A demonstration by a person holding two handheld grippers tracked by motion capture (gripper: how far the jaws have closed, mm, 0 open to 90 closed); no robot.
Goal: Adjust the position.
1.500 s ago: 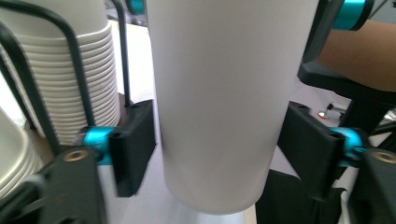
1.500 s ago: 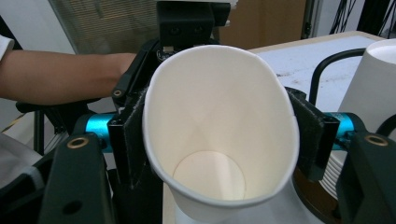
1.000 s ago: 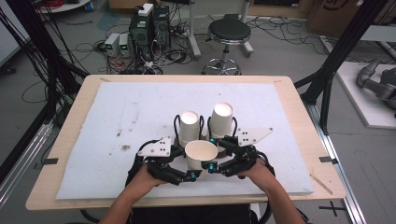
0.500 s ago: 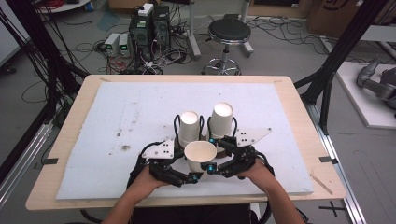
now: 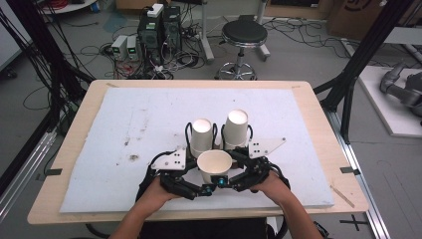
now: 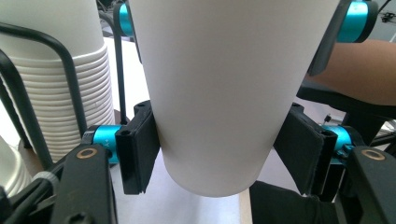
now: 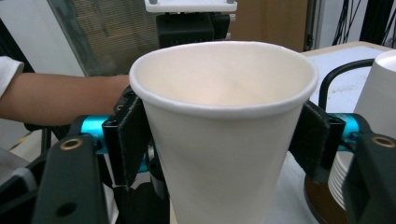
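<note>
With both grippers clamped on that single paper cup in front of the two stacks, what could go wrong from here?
1. The paper cup is thin-walled and squeezed by both the left gripper and the right gripper; extra pressure could dent or crush it.
2. If the hands pull unevenly, the rim may tear or the cup may slip from one pair of fingers.
3. The cup stacks stand close behind in wire holders; a jerk forward could knock them.

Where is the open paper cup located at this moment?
In the high view, the open paper cup is upright near the table's front middle, between the left gripper and the right gripper, just in front of two cup stacks.
</note>
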